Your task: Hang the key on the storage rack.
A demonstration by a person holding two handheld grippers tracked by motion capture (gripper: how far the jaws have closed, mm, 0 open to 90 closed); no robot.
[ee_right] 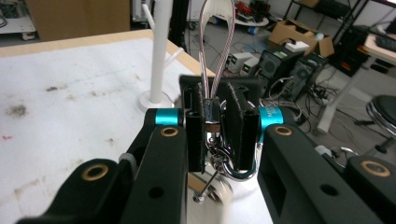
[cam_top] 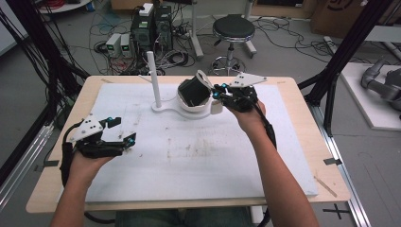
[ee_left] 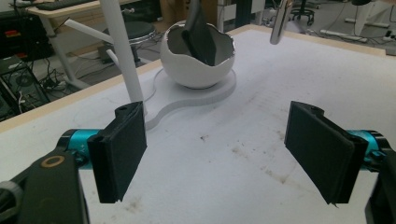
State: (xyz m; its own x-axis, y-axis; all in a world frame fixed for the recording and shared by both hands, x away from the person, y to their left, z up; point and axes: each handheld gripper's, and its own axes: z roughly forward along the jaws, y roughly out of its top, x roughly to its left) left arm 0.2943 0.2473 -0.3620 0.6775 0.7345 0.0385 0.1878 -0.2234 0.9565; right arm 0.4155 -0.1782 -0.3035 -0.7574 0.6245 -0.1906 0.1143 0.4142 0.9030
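A white bowl point(ee_left: 198, 60) with a dark object inside sits on a white stand point(ee_left: 196, 95) with a white post point(ee_left: 122, 51). The strap point(ee_right: 215, 42) is white with pinkish stripes. The black tools carry turquoise bands.

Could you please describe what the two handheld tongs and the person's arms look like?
Both tongs, left and right, have black bodies, teal collars behind flat black rectangular pads, brass-ringed pivot holes, and a grey three-cornered plate on top. A black cable trails from each along the forearm. The forearms are bare, with no sleeves.
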